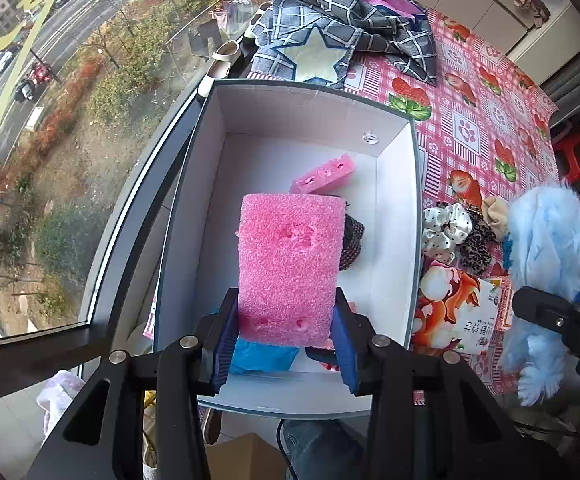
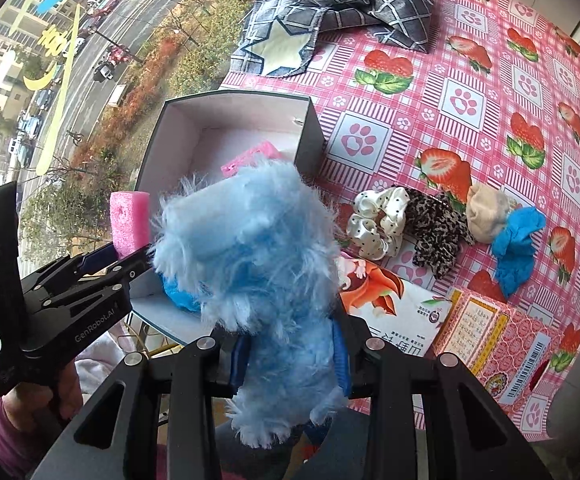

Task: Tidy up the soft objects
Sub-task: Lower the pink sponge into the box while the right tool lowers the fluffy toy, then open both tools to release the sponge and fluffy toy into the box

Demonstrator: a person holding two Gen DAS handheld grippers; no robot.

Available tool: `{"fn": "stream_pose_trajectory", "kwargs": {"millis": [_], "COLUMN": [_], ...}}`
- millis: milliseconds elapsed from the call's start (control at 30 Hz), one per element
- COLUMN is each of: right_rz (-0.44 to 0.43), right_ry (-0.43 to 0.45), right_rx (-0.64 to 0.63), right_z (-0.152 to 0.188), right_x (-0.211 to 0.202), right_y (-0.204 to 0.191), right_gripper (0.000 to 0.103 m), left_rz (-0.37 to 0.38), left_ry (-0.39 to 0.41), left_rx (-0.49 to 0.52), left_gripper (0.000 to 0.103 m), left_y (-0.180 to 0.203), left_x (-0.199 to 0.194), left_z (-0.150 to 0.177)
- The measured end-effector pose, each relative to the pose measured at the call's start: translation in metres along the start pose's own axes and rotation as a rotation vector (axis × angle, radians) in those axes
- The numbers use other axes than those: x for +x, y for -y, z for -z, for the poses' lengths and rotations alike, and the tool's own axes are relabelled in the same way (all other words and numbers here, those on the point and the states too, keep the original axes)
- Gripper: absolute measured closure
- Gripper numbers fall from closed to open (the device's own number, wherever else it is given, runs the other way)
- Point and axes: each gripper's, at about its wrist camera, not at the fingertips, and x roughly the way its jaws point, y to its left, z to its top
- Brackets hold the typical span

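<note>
My left gripper (image 1: 285,340) is shut on a pink foam block (image 1: 287,264) and holds it above the open white box (image 1: 396,216). In the box lie a second pink foam piece (image 1: 324,173), a dark knitted item (image 1: 352,242) and a blue soft item (image 1: 261,356). My right gripper (image 2: 290,356) is shut on a fluffy light-blue plush (image 2: 249,264), held beside the box's right wall (image 2: 310,128); it also shows in the left wrist view (image 1: 546,256). The left gripper with its foam block (image 2: 127,224) shows in the right wrist view.
On the pink strawberry tablecloth (image 2: 470,92) lie a white dotted scrunchie (image 2: 378,220), a leopard scrunchie (image 2: 434,232), a beige soft item (image 2: 486,212) and a blue cloth (image 2: 518,240). A picture packet (image 2: 394,300), a pink carton (image 2: 494,340) and checked cloth (image 2: 330,4) are nearby. A window borders the left.
</note>
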Motion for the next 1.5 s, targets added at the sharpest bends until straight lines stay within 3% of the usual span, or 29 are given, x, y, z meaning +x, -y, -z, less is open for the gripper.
{"fn": "stream_pose_trajectory", "kwargs": {"millis": [400, 967, 1067, 1200, 1267, 1300, 1500], "right_rz": [-0.01, -0.028, -0.039, -0.062, -0.066, -0.067, -0.072], "right_ry": [-0.051, -0.064, -0.056, -0.052, -0.047, -0.038, -0.014], "right_rx": [-0.09, -0.108, -0.102, -0.1, -0.096, -0.091, -0.031], "right_z": [-0.016, -0.028, -0.03, -0.031, -0.031, -0.031, -0.032], "right_x": [0.026, 0.037, 0.036, 0.033, 0.031, 0.03, 0.018], "right_y": [-0.046, -0.068, -0.07, -0.071, -0.07, -0.069, -0.05], "right_gripper": [0.068, 0.068, 0.053, 0.052, 0.036, 0.019, 0.017], "left_rz": [-0.008, 0.005, -0.001, -0.013, -0.007, 0.006, 0.098], "left_ry": [-0.045, -0.071, -0.071, -0.07, -0.074, -0.073, -0.06], "left_rx": [-0.042, -0.052, -0.053, -0.049, -0.051, -0.057, -0.082], "left_gripper": [0.056, 0.053, 0.037, 0.024, 0.023, 0.023, 0.017], "left_y": [-0.017, -0.021, -0.021, -0.019, -0.019, -0.02, -0.018], "left_x": [0.016, 0.023, 0.024, 0.024, 0.025, 0.025, 0.022], "left_z": [0.013, 0.022, 0.022, 0.023, 0.023, 0.024, 0.019]}}
